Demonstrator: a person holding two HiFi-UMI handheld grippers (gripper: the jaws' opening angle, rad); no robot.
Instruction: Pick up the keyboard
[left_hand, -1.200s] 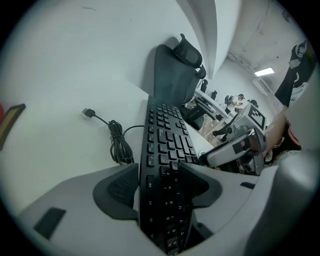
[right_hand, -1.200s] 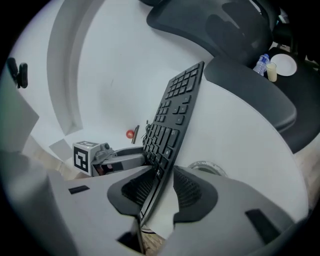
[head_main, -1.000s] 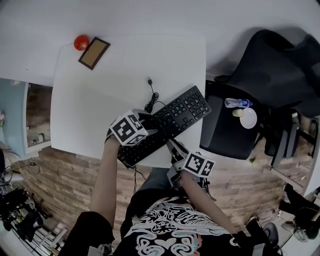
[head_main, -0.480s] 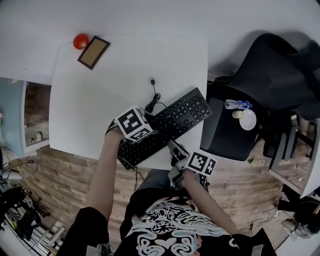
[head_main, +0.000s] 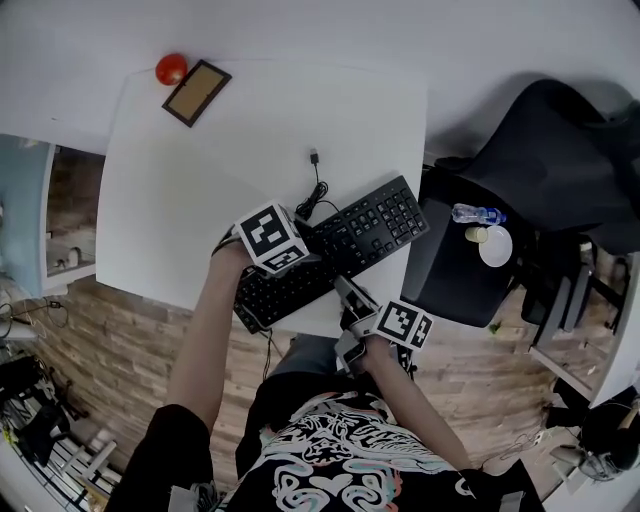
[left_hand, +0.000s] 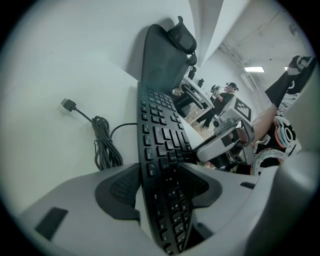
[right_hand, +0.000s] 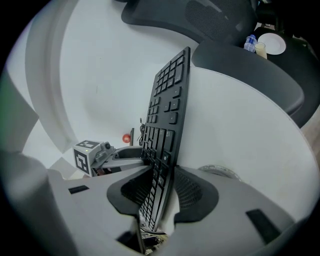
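I have the keyboard (head_main: 372, 226) caught from two sides. It is black and lies slantwise over the near right part of the white table (head_main: 190, 210), its left end sticking out past the near edge. I cannot tell whether it has left the tabletop.

My left gripper (head_main: 298, 252) comes down on the keyboard's left half from the far side. Seen from that gripper (left_hand: 157, 186), the jaws are clamped on the keyboard (left_hand: 159, 134) – one dark pad on the back edge, the other over the keys.

My right gripper (head_main: 342, 288) reaches in from the near side, close to the middle of the long edge. In its own view (right_hand: 162, 192) the keyboard (right_hand: 168, 107) stands edge-on between the two pads, and both look to lie against it – yet these jaws are easing apart at this moment.

The keyboard's cable (head_main: 308, 208) sits in a loose coil on the table just beyond the keys, with its plug (head_main: 314, 157) further off. At the far left corner are a red ball (head_main: 171, 68) and a brown framed board (head_main: 197, 92), well apart from my work. To the right of the table stands a black office chair (head_main: 455, 285); a water bottle (head_main: 477, 212) and a white dish (head_main: 495, 246) rest on its seat.
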